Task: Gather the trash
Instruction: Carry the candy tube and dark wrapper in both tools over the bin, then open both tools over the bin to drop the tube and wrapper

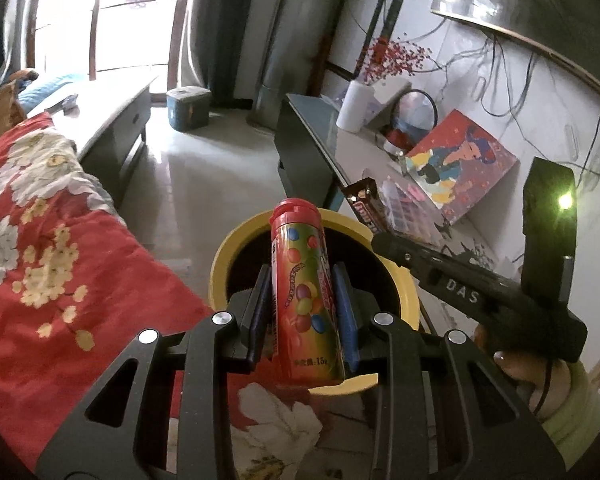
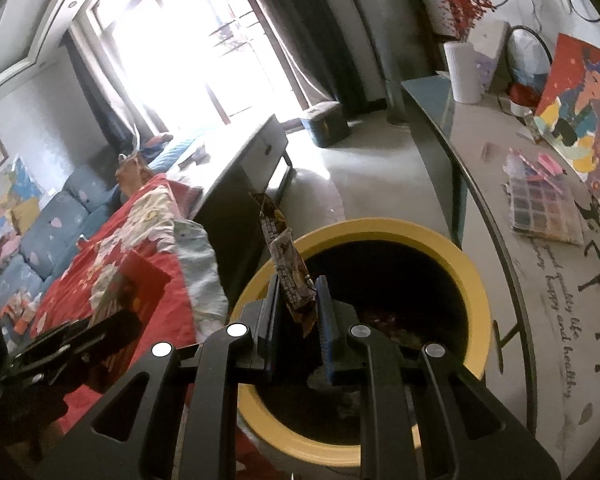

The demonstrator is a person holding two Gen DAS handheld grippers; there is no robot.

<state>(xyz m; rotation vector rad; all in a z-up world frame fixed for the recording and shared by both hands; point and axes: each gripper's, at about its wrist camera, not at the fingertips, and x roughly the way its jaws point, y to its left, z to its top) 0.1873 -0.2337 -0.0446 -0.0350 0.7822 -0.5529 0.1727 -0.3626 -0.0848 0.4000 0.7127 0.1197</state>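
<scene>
My left gripper is shut on a red candy tube with a red cap, held upright in front of a yellow-rimmed bin with a dark inside. In the right wrist view my right gripper is shut on a brown snack wrapper, which sticks up over the near left rim of the bin. The left wrist view also shows the right gripper from the side, held by a hand, with the wrapper at its tip. At the lower left of the right wrist view, the left gripper carries the tube.
A bed with a red floral quilt lies left of the bin. A glass-topped table on the right bears a paper roll, a painting and a bead box. A blue box stands on the floor by the window.
</scene>
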